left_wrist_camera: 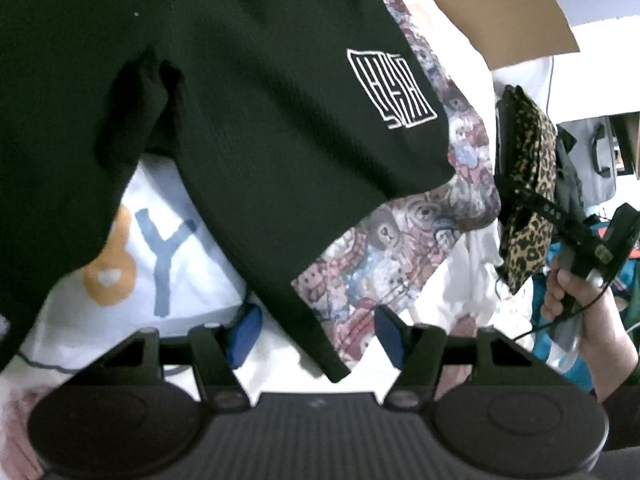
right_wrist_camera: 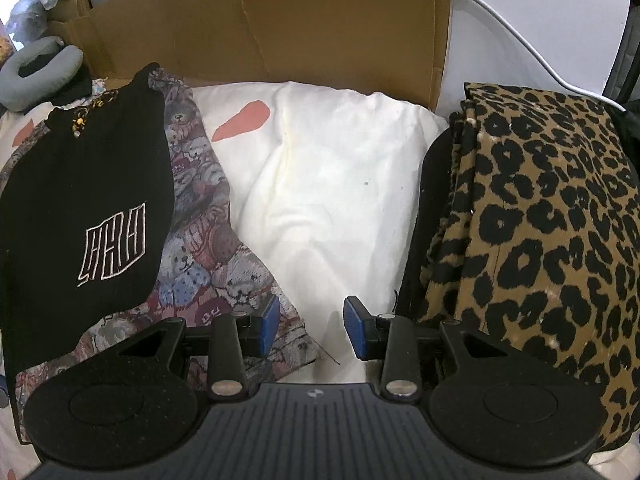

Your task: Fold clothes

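Blue-padded fingers of the left claw (left_wrist_camera: 318, 336) stand well apart with a corner of the black garment (left_wrist_camera: 240, 120) hanging between them, touched by neither pad so far as the view shows. That garment, marked with one white outlined logo (left_wrist_camera: 392, 90), lies draped over a teddy-bear print fabric (left_wrist_camera: 384, 264), which itself lies on the white bedding (right_wrist_camera: 332, 184) toward the bed's left side; a white piece printed with a grey letter and an orange shape (left_wrist_camera: 160, 256) shows beneath the black cloth. Right claw (right_wrist_camera: 311, 330) also stands open and holds nothing, hovering over bare bedding between the bear print and a leopard-print garment (right_wrist_camera: 552, 220) at the bed's right edge. Whether the black piece is mid-fold or only laid down I cannot tell. To fold it well, I judge each claw should pinch a single layer at a hem corner, lifting the black cloth free of the bear print beneath. Counted: two claws, one black garment, one bear-print fabric, one leopard-print garment, one cardboard box (right_wrist_camera: 280, 28) behind.
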